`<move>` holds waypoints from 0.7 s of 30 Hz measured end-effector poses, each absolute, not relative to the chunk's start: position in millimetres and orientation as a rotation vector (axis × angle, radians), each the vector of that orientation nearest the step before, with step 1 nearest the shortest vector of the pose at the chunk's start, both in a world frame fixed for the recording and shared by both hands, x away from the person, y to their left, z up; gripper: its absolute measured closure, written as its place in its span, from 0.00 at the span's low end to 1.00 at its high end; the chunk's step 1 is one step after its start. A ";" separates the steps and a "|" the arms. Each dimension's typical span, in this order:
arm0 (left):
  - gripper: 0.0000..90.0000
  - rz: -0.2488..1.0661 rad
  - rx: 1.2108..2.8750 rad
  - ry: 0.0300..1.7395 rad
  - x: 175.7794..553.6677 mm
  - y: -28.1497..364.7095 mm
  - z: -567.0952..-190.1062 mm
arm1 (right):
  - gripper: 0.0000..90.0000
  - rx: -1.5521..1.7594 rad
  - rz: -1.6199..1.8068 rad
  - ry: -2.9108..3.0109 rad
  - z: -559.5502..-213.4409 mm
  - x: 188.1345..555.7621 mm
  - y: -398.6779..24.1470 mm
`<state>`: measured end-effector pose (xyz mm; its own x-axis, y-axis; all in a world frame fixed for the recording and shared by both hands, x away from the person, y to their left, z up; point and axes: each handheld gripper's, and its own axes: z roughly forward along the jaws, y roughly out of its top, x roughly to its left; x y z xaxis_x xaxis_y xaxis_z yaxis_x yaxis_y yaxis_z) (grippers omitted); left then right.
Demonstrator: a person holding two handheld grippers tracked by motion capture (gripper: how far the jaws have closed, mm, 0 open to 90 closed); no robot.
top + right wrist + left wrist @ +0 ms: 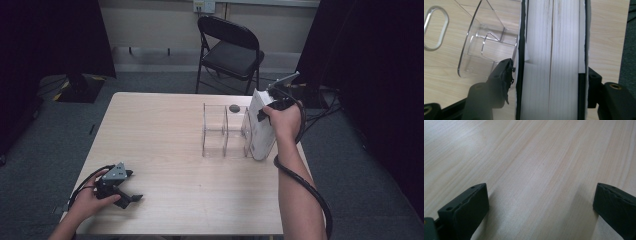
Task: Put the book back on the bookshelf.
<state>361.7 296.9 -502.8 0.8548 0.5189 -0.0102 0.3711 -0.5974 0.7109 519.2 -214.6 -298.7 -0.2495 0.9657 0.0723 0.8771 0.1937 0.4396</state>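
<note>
book [551, 62] upright btwn right tool [549, 80] jaws, beside clear rack [222, 131].

A pale wood-grain square table [165, 145] carries a clear plastic divided rack [222, 131] near its right edge. A thick white book [261, 127] stands upright on the tabletop just beside the rack's right end.
</note>
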 end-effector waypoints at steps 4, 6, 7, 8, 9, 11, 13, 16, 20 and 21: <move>0.00 0.254 2.276 0.642 361.7 296.9 -502.8 | 0.41 1.784 0.614 2.239 -298.0 515.9 -218.8; 0.00 0.254 2.277 0.642 361.7 296.9 -502.8 | 0.41 1.787 0.622 2.238 -297.7 514.4 -219.5; 0.00 0.254 2.277 0.642 361.7 296.9 -502.8 | 0.40 1.787 0.618 2.240 -297.9 513.8 -219.7; 0.00 0.254 2.277 0.642 361.7 296.9 -502.8 | 0.40 1.781 0.617 2.245 -298.2 513.4 -220.0; 0.00 0.254 2.276 0.642 361.7 296.9 -502.8 | 0.40 1.777 0.620 2.252 -298.5 512.9 -220.4; 0.00 0.254 2.276 0.642 361.7 296.9 -502.8 | 0.39 1.786 0.626 2.246 -298.9 511.6 -220.7; 0.00 0.254 2.276 0.642 361.7 296.9 -502.8 | 0.38 1.785 0.636 2.243 -298.8 510.3 -221.3; 0.00 0.254 2.276 0.643 361.7 296.9 -502.8 | 0.38 1.784 0.639 2.246 -299.2 508.0 -222.3; 0.00 0.254 2.277 0.642 361.7 296.9 -502.8 | 0.37 1.779 0.643 2.258 -300.7 505.4 -223.9; 0.00 0.254 2.277 0.642 361.7 296.9 -502.8 | 0.37 1.785 0.644 2.254 -300.8 504.6 -224.0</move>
